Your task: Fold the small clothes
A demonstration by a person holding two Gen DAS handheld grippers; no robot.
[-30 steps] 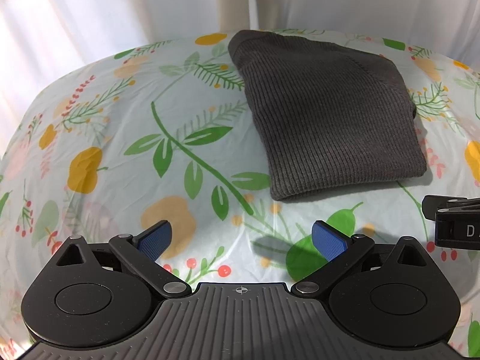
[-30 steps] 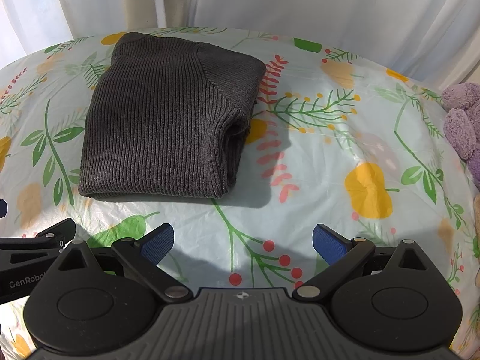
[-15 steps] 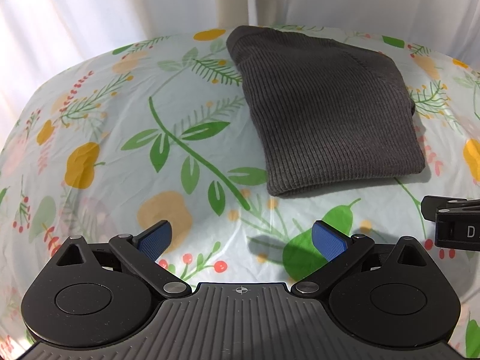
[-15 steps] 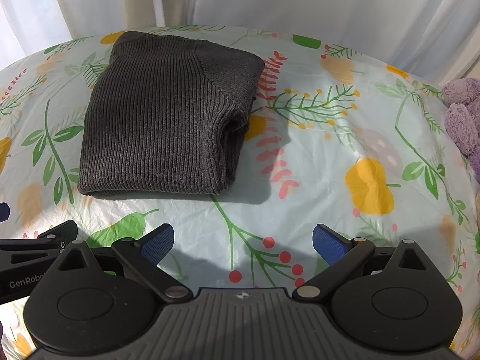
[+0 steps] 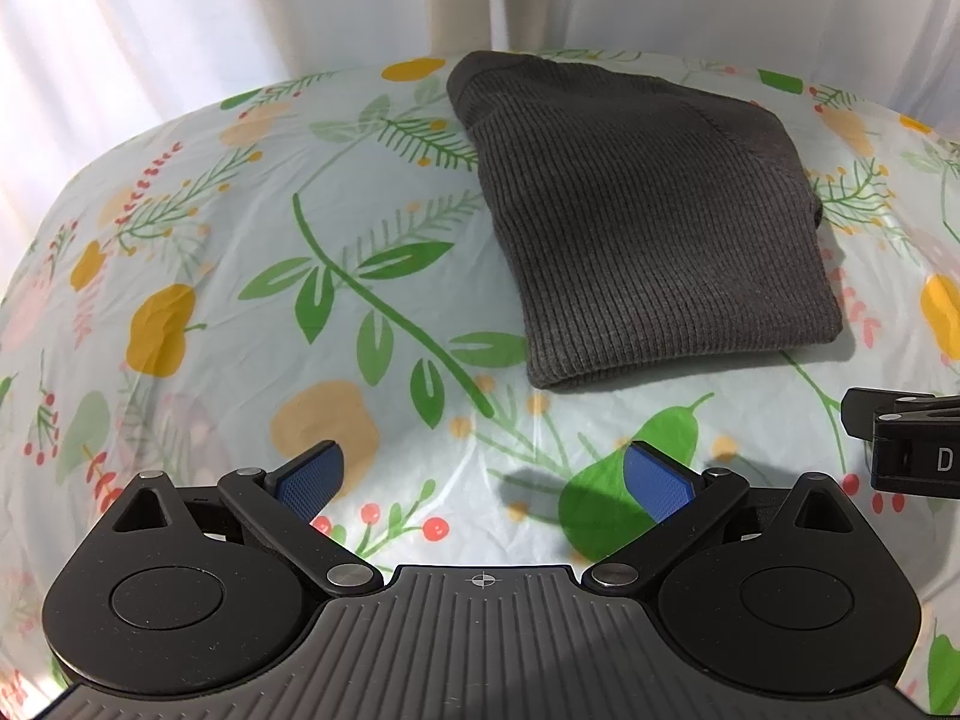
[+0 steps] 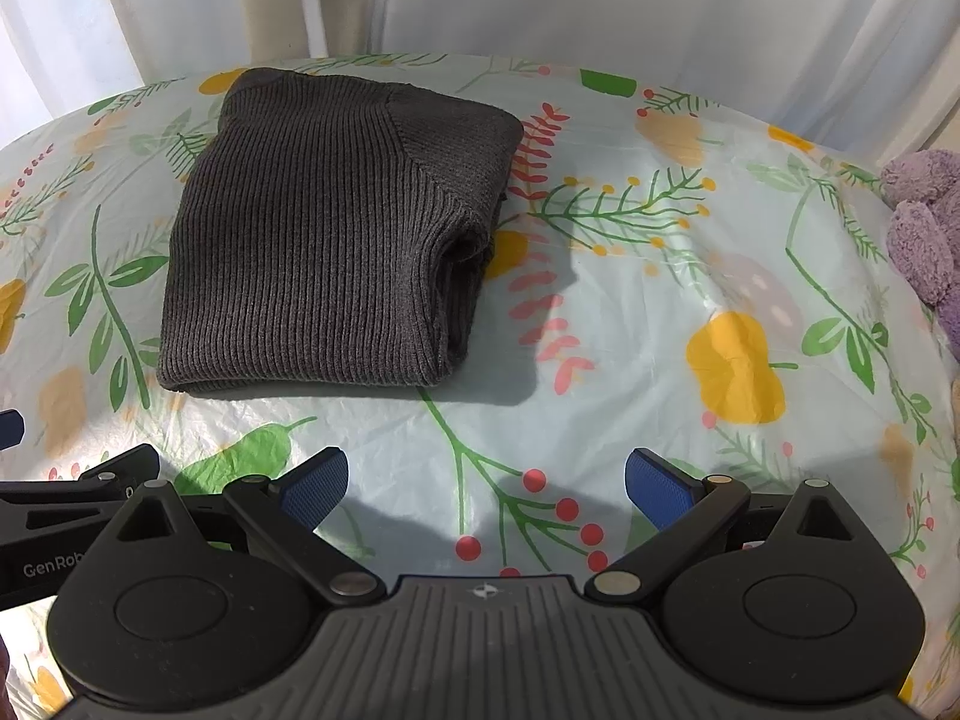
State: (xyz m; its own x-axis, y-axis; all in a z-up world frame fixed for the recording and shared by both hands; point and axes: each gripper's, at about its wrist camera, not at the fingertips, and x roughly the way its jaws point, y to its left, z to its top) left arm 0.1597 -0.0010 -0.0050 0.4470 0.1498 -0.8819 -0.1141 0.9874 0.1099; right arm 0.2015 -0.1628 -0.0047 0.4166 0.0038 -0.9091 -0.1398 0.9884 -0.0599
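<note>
The left gripper [image 5: 483,477] sits low at the bottom of its own view, level, pointing forward over the flowered cloth [image 5: 252,276] that covers the bench, its blue pads [image 5: 312,474] spread wide with nothing between them. The right gripper [image 6: 486,480] is posed the same way in its view, wide apart and empty, above the cloth. Part of the right gripper's black body shows at the right edge of the left view, and part of the left gripper's body at the lower left edge of the right view, so the two are side by side.

The dark grey ribbed sweater [image 5: 648,222] lies folded into a compact rectangle in the upper right of the left view; in the right view it [image 6: 324,234] lies upper left, ahead of both grippers and apart from them. A purple plush toy [image 6: 924,222] sits at the right edge of the right view.
</note>
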